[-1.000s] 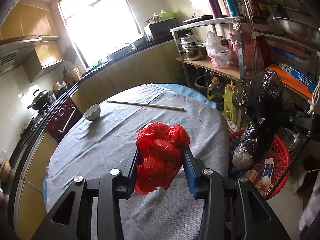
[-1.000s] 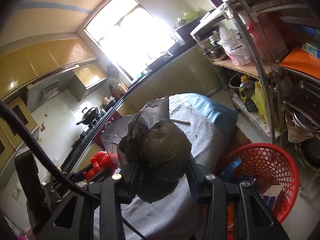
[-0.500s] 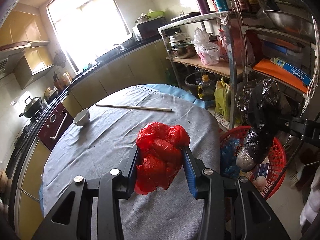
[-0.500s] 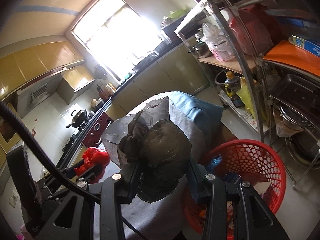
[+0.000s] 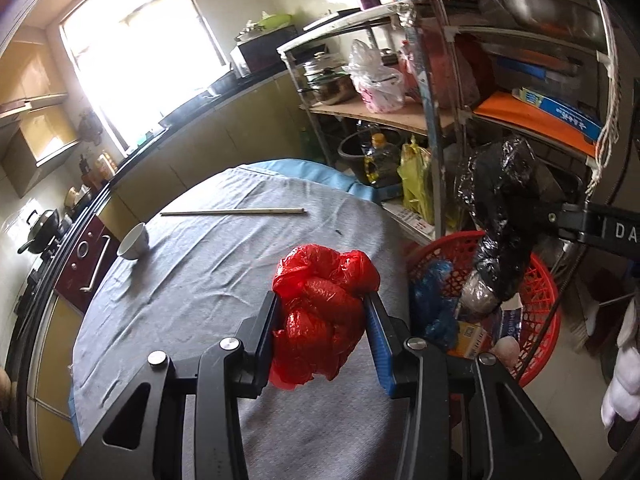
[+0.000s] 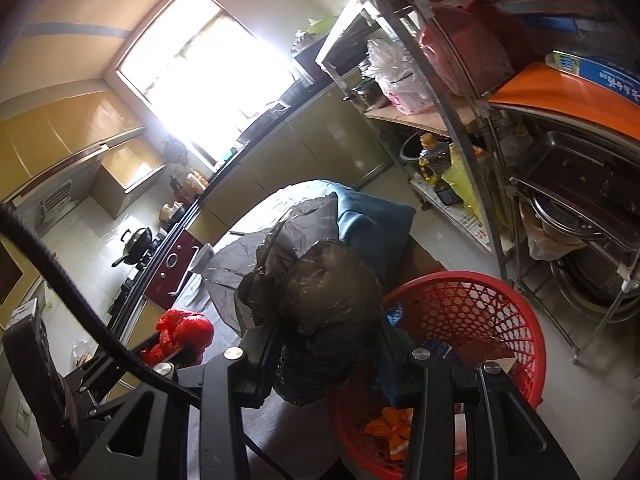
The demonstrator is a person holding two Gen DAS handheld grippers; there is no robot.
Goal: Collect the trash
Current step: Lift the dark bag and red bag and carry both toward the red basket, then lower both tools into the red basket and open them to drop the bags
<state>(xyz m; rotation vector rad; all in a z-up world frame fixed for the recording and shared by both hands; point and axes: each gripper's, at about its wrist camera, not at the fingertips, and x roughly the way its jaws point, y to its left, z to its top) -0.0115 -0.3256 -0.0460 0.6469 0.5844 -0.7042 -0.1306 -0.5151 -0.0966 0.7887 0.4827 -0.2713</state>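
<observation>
Both tongs moved toward the red basket [image 5: 536,280] of trash — left tongs [image 5: 324,320] pinching red bag [image 5: 320,304], right tongs [image 6: 332,344] black bag [image 6: 328,312].

red bag [image 5: 324,312], black bag [image 6: 320,320], red basket [image 6: 492,312]

A grey cloth [image 5: 208,280] covers the bench in front of me, with a blue one [image 5: 304,172] showing under its far edge. A white bowl [image 5: 134,241] sits near the cloth's left side, and a long thin stick [image 5: 232,212], maybe chopsticks, lies across the far part, well apart from the bowl. To my right stands a metal rack [image 5: 434,128]; on its wooden shelf a lidded pot [image 5: 328,82] sits just beside a white plastic bag [image 5: 376,80]. An oil bottle [image 5: 378,156] stands below. A wok [image 5: 40,228] rests on the stove at far left, and a window [image 5: 140,48] glares bright behind.
</observation>
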